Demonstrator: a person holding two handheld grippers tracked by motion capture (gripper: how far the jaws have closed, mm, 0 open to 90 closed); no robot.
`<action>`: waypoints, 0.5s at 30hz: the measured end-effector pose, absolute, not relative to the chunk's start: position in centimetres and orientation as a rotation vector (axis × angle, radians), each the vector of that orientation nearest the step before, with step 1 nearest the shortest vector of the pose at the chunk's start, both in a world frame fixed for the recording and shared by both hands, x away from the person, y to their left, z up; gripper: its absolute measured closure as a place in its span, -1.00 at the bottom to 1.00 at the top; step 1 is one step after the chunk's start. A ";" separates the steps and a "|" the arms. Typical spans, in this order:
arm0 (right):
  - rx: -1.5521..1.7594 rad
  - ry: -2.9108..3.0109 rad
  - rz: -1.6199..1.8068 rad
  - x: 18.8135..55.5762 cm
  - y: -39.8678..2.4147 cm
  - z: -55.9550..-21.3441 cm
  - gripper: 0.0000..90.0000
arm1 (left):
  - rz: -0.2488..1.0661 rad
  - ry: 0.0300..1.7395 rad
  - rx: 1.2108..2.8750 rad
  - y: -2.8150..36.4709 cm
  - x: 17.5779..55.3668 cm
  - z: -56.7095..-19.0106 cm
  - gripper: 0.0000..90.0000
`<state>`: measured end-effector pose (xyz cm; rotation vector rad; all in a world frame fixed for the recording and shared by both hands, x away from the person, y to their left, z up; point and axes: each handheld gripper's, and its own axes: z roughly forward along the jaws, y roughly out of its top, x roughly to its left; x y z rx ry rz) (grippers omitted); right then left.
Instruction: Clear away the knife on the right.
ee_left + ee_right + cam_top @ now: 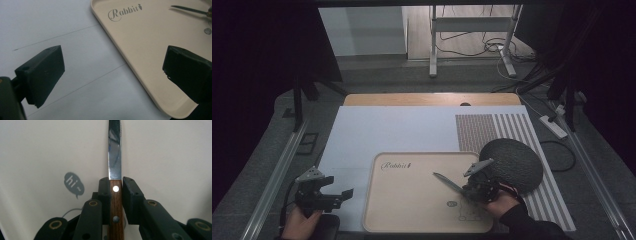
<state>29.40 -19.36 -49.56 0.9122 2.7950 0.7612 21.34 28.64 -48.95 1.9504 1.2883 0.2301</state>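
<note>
A cream tray (pixel 412 220) printed "Rabbit" lies on the white mat. Over its right half my right gripper (pixel 472 187) is shut on a knife (pixel 447 182), whose steel blade points up and left across the tray. In the right gripper view both pads squeeze the knife's wooden handle (pixel 115 202), and the blade (pixel 115 152) runs straight ahead over the tray (pixel 162 157). My left gripper (pixel 343 195) stands open over the mat left of the tray, nothing between its jaws. In the left gripper view the tray's rim (pixel 120 50) crosses between the two fingers (pixel 42 72).
A dark round woven mat (pixel 514 162) lies right of the tray, partly over a striped and patterned sheet (pixel 512 127). The wooden table edge (pixel 432 99) shows at the back. Metal rails run along both sides, with cables and a frame on the floor beyond.
</note>
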 end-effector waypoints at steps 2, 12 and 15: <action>0.911 2.813 0.746 29.4 -19.3 -49.8 0.71 | 0.230 1.288 1.950 28.6 21.3 -49.0 -0.91; 0.806 2.827 0.832 29.5 -18.9 -48.1 0.94 | 0.232 1.287 1.957 28.6 21.4 -49.0 -0.91; 0.711 2.874 0.794 29.2 -17.4 -48.3 0.99 | 0.233 1.286 1.960 28.6 21.4 -48.9 -0.91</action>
